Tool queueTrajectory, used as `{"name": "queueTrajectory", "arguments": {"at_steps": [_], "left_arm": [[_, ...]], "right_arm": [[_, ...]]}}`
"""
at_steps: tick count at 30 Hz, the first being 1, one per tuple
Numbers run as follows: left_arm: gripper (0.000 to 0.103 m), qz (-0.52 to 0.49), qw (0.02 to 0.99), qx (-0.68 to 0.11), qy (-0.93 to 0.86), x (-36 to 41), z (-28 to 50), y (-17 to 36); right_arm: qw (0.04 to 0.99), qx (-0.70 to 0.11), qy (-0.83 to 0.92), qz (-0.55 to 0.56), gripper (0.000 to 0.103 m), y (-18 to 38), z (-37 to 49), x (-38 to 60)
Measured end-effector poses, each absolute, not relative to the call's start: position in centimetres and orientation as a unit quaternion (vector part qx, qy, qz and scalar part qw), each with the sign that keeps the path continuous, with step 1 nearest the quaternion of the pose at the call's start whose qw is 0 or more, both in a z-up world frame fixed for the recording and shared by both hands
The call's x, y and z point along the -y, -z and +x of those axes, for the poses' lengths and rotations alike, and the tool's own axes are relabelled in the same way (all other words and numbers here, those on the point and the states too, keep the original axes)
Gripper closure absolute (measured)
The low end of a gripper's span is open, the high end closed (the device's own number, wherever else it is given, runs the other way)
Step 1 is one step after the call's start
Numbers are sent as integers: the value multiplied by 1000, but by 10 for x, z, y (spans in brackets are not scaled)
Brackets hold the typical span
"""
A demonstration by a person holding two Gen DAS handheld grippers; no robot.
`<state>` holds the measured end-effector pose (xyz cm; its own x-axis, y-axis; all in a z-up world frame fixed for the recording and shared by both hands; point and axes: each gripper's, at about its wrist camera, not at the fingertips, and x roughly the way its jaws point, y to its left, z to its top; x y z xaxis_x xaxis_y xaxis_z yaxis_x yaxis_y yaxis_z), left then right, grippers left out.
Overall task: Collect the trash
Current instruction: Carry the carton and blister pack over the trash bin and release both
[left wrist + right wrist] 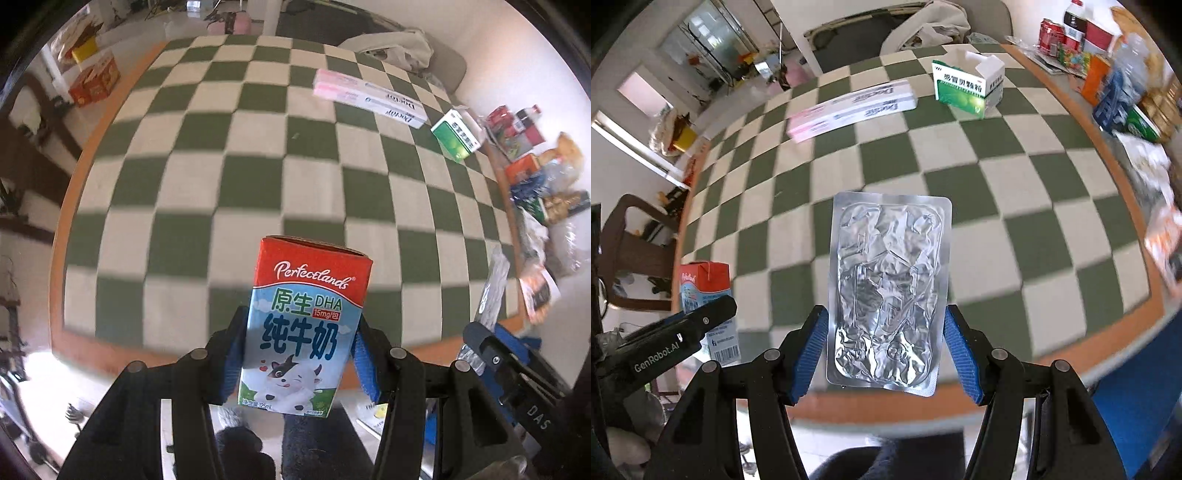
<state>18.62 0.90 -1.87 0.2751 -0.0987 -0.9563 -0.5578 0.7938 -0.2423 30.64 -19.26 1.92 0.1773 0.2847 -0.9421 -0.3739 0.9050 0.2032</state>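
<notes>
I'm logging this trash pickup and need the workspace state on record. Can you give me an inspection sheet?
Surface: table under a green and white checkered cloth.
Job's things: milk carton and silver blister pack, both held up; two toothpaste boxes and an open green medicine box on the cloth.
Clutter: cans, bottles and snack packs along one edge.
Grippers: left gripper shut on carton; right gripper shut on blister pack.
Cables: nothing seen.
Surroundings: wooden chair, cardboard boxes.
</notes>
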Motion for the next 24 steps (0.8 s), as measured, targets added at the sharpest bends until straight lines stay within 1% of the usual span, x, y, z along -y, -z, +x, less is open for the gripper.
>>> {"name": "queueTrajectory", "arguments": {"at_steps": [4, 7, 12, 17, 19, 21, 22, 24], "left_arm": [[55, -306, 735, -587, -148, -5, 110, 28], [55, -326, 709, -608, -148, 1, 59, 52], [54, -346, 661, -650, -146, 8, 9, 121], [54, -368, 616, -678, -160, 3, -11, 231], [54, -378, 599, -686, -169, -1, -18, 288], [54, -385, 589, -690, -170, -4, -21, 326], [53, -389, 583, -693, -169, -5, -23, 351], [53, -389, 573, -700, -172, -7, -27, 385]], "right_arm": [[766, -607, -210, -22, 38, -11, 229, 197], [748, -630, -207, -15, 38, 9, 167, 203], [704, -679, -206, -28, 38, 71, 92, 208], [672, -711, -204, -29, 38, 169, 58, 211], [658, -725, -204, -24, 38, 220, 52, 210], [643, -737, -207, -21, 37, 275, 48, 207], [639, -740, -209, -20, 37, 294, 46, 205], [625, -750, -217, -22, 37, 343, 41, 199]]}}
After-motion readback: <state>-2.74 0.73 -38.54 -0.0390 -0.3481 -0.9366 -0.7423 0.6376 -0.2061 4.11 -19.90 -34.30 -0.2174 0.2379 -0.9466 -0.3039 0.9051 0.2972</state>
